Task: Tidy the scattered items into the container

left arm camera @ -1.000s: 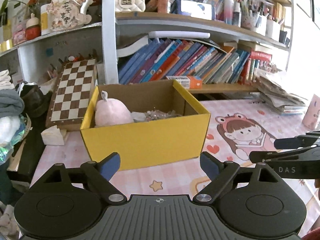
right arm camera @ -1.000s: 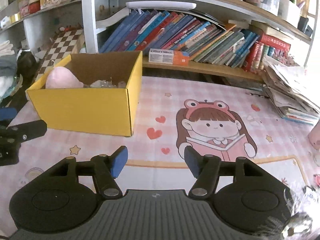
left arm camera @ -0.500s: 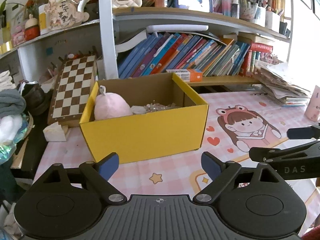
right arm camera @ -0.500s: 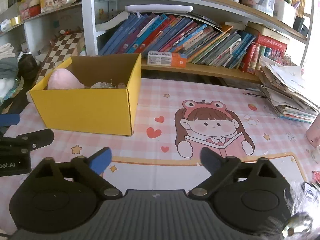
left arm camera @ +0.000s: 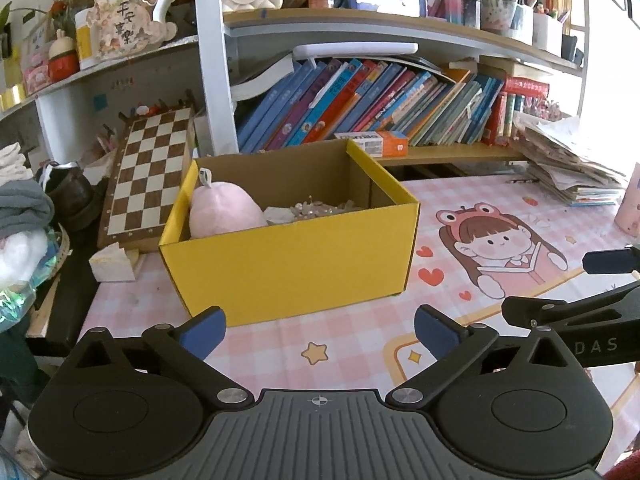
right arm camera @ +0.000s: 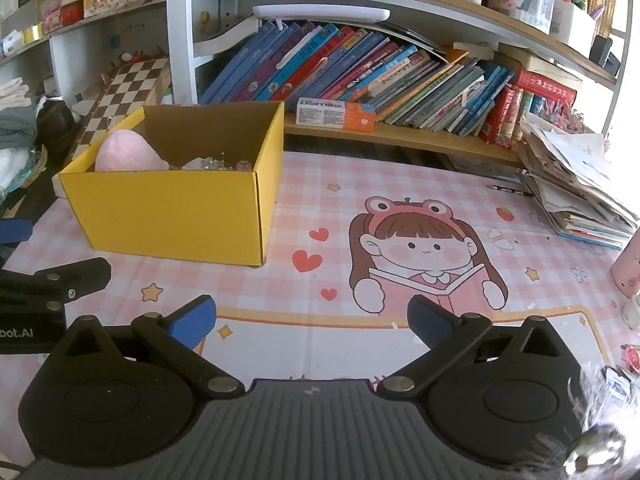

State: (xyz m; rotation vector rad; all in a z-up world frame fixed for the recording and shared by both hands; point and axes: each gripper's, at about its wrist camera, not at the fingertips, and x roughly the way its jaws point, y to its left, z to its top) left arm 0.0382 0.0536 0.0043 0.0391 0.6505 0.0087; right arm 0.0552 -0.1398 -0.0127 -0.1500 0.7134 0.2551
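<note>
A yellow cardboard box stands on the pink checked mat. Inside it lie a pink plush toy and some clear, crinkly bits. My left gripper hovers just in front of the box, its jaws opening, nothing between the blue pads. To the right, over the mat's cartoon girl, my right gripper has its jaws opening wide and holds nothing. Each gripper's black body shows at the edge of the other's view.
A chessboard leans behind the box on the left, with a white block beside it. Leaning books fill the shelf behind. A paper stack and a pink cup sit at the right. Folded clothes lie at far left.
Both grippers' jaws have spread wider, the right one much more. Neither hand has shifted noticeably, and the box and its contents are unchanged.
</note>
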